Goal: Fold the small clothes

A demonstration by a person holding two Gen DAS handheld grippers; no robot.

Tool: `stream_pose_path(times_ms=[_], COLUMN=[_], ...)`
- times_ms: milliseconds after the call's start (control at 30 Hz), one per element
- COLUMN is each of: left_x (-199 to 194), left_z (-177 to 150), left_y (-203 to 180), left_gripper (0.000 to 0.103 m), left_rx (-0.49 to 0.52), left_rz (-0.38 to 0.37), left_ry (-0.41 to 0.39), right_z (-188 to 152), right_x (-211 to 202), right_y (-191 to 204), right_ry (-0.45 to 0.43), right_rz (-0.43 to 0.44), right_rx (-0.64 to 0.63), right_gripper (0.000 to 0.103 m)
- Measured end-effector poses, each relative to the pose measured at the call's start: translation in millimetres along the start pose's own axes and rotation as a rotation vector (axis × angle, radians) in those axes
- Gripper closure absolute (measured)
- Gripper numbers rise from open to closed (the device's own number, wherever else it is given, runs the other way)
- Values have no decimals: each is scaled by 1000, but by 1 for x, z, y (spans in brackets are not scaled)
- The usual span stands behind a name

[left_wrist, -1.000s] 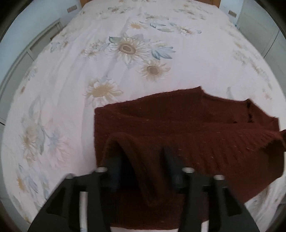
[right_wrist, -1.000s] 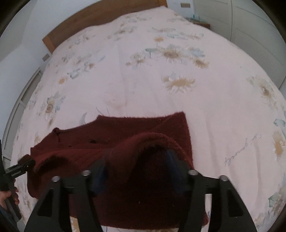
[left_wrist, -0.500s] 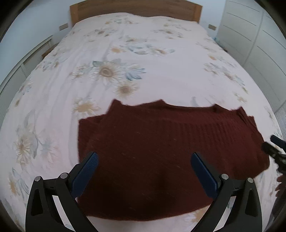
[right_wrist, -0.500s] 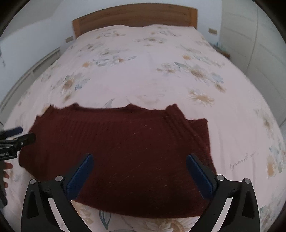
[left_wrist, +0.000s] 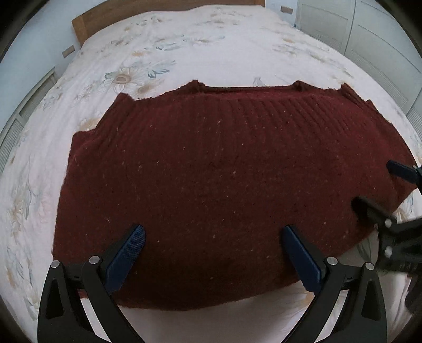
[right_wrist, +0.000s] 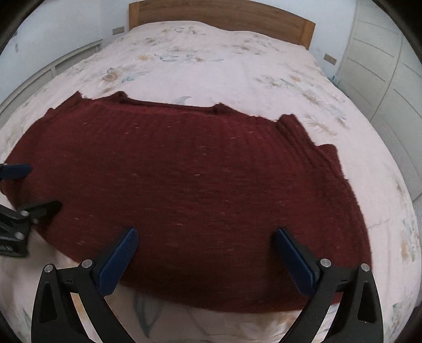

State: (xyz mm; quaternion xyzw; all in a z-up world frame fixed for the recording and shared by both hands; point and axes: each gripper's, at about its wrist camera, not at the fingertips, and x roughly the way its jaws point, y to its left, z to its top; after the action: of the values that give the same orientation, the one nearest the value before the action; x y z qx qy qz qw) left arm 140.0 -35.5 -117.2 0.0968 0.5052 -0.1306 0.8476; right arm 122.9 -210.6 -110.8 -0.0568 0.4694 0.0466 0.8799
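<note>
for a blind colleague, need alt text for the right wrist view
A dark red knitted sweater lies spread flat on a floral bedspread. The right claw hangs open above its near edge, holding nothing, and the left claw shows at the left edge.

You are working in a bedroom of a home. A wide bed (right_wrist: 237,79) fills most of both views, dressed in a pale cover printed with faded daisies (left_wrist: 122,78) and blue-grey leaves. At the top of the frame a plain wooden headboard (right_wrist: 221,15) stands against a light wall. Along the right edge you see tall white wardrobe doors (right_wrist: 379,52) with panelled fronts. On the wall near the headboard, at the upper left of the frame, sits a small switch plate (right_wrist: 118,30). At the left edge runs a white slatted panel (right_wrist: 52,66); what it belongs to cannot be told. A dark red knitted sweater (right_wrist: 184,184) lies spread on the cover.
</note>
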Motion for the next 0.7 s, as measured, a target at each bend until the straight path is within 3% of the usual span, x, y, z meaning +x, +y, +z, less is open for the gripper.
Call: stream_pose_path(times_ms=[100,300,700], left_x=[-1,-4,6], left_z=[-4,-13,-17], left_y=[12,37,44], left_gripper=[1,1,1], left_rx=[-19,-54,-145], left_rz=[4,12,-40], left_ry=[-6,-5,8], right_z=[-1,-10,-13], right_x=[0,0,9], right_y=[-21,-57,-55], right_ry=[13,18,41], right_rz=[-32,-9,25], right_rx=[26,108,149], right_gripper=[0,0,0])
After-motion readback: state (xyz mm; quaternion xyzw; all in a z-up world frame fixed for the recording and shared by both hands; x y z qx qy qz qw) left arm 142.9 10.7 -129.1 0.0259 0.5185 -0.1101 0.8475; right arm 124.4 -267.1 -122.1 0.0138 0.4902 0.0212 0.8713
